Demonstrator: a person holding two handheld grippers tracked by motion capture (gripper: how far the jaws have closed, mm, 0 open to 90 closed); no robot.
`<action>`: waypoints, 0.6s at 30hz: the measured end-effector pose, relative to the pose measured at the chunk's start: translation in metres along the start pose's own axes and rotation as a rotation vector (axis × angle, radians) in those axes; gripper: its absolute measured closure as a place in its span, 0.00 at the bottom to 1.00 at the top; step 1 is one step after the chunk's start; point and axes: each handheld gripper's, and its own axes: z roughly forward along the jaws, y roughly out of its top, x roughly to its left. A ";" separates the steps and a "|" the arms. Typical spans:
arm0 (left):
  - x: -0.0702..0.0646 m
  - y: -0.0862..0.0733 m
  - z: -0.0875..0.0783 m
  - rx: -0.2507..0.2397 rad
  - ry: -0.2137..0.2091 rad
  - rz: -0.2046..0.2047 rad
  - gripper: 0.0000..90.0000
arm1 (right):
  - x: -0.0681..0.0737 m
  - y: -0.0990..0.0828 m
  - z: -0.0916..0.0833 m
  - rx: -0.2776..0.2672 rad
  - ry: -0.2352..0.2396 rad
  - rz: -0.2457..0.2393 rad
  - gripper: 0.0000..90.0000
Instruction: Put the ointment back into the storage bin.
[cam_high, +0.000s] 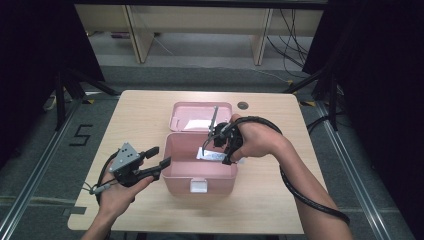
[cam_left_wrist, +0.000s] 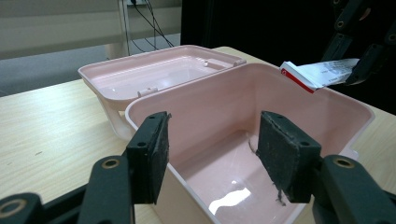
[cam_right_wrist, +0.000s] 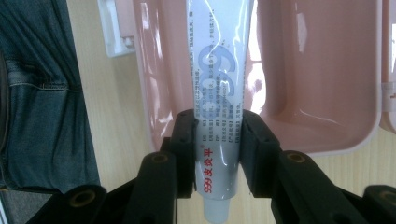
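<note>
The white, glossy plastic ointment tube (cam_right_wrist: 218, 100) hangs over the open pink plastic storage box (cam_high: 200, 172), clamped near its cap end between the right gripper (cam_right_wrist: 217, 154) jaws. It looks light, soft and slippery, so a grip low on its firmer shoulder suits it. The left gripper (cam_left_wrist: 212, 161), jaws apart, waits at the box's near rim.

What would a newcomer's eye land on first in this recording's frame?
The open pink plastic box at the table's middle, its lid folded back behind it. Next, the white ointment tube with red and grey print, clamped in the right tool and hanging over the box. The left tool waits open at the box's near-left corner.
</note>
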 end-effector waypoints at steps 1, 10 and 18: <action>0.000 0.000 0.000 0.001 0.001 -0.001 0.48 | -0.001 0.001 0.001 -0.006 0.004 -0.018 0.78; 0.001 0.001 -0.001 -0.003 0.001 0.002 0.48 | -0.001 0.004 0.007 -0.011 0.014 -0.007 0.78; 0.001 0.001 -0.001 -0.005 0.002 0.001 0.48 | -0.001 0.008 0.012 0.006 0.019 -0.018 0.78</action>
